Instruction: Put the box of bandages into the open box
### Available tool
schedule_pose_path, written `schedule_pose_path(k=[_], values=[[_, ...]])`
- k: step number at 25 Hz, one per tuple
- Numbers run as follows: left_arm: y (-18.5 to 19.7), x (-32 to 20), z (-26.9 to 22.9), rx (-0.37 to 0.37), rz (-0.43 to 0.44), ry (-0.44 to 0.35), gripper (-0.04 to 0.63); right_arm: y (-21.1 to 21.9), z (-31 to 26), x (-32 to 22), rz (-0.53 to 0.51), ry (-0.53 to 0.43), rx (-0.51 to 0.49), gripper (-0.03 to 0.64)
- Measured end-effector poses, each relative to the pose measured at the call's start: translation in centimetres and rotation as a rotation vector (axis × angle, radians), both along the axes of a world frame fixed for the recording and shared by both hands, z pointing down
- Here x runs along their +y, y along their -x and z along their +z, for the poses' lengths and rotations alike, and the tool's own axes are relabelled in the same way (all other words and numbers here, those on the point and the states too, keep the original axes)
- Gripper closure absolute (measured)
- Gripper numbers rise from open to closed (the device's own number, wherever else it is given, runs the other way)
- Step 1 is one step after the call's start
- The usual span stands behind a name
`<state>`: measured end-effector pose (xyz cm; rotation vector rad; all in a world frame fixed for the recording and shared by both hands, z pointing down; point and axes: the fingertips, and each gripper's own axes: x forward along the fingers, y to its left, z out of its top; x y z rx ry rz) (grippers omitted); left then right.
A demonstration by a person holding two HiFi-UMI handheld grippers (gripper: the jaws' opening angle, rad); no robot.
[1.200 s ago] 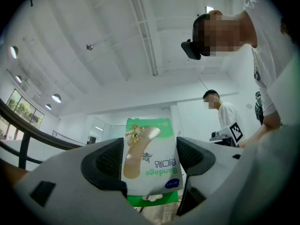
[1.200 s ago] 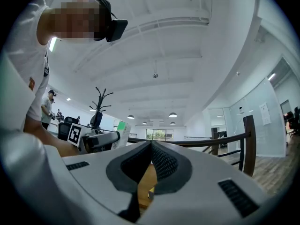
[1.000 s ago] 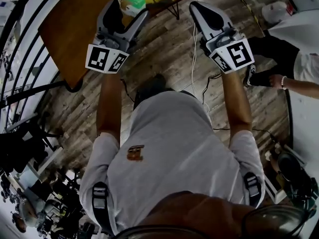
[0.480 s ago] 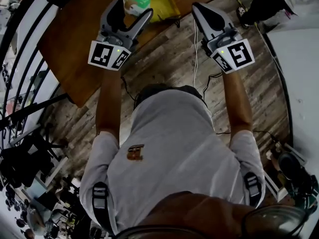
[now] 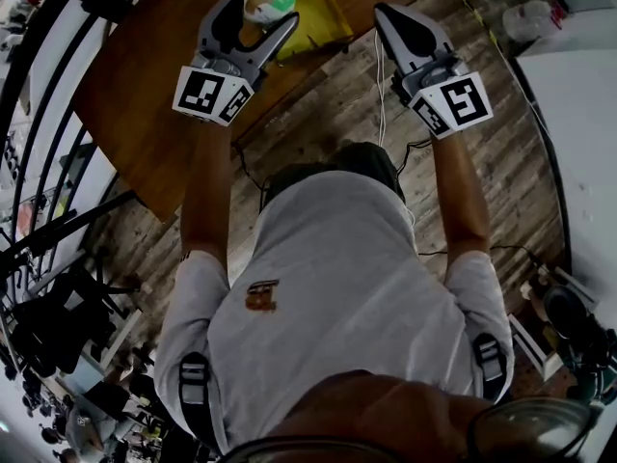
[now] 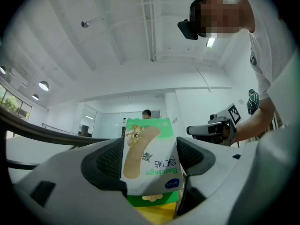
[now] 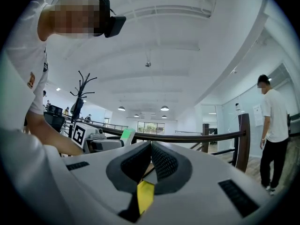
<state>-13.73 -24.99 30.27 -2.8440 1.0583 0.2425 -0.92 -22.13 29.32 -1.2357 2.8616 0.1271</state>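
Wooden counter (image 5: 135, 75) below. Left gripper (image 5: 258, 13) jaws clamped on bandage box (image 6: 151, 156), near yellow box (image 5: 326, 13). Right gripper (image 5: 390, 17) jaws together, empty. Drop-in not done yet.

head view dim and underexposed, corners vignetted black, worktop (image 5: 135, 85) dull brown. both gripper views bright, lit by ceiling lamps (image 7: 164, 108) off a white ceiling; heavy fisheye bending at edges, round black border. print on box of bandages (image 6: 151, 161) sharp; background soft.
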Motion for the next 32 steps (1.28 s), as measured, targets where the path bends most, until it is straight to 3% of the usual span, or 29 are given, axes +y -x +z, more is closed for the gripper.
schedule_pose_path(k=[10, 32], values=[[-2.2, -3.2, 3.9, -0.141, 0.040, 0.068, 0.213, -0.8, 1.6, -3.2, 0.003, 0.032, 0.013, 0.584], [-8.1, -10.9, 18.5, -0.583, 0.097, 0.408, 0.213, -4.5, 6.8, -12.6, -0.099, 0.112, 0.059, 0.584]])
